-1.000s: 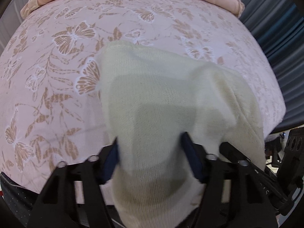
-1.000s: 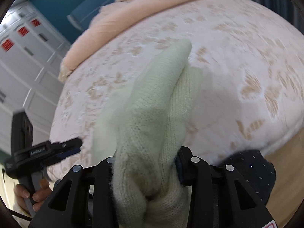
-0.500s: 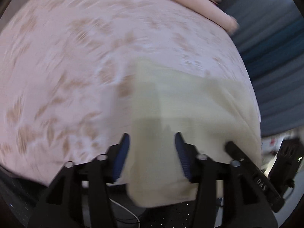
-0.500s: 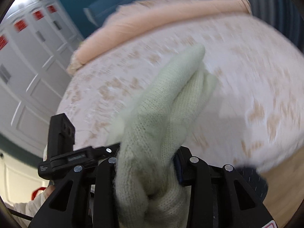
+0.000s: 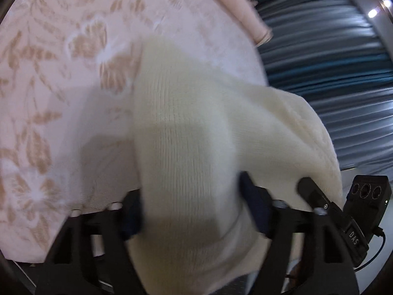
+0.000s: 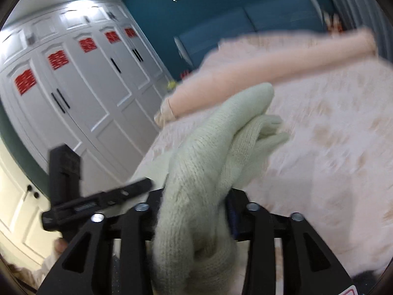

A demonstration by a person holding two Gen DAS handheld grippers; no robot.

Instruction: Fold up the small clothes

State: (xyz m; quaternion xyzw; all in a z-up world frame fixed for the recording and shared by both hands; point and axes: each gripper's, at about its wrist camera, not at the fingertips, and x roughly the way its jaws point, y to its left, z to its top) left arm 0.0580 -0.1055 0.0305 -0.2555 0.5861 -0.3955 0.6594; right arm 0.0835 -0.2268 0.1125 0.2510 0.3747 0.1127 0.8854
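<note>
A cream knitted garment hangs between both grippers above a bed with a pink leaf-print cover. My left gripper has the knit filling the gap between its blue pads and draping forward onto the cover; its jaws are opening. In the right wrist view the garment is bunched into a thick roll between the fingers of my right gripper, whose jaws are also opening while the cloth still touches both sides. Each gripper shows in the other's view: the right one and the left one.
A peach bolster lies along the far side of the bed. White wardrobe doors with red stickers stand to the left, and blue-grey curtains to the right. A person's hand holds the left gripper.
The left gripper has come lower and nearer to the bed cover, its fingers standing wider. The right view has tipped up toward the wardrobe. The garment stays between both.
</note>
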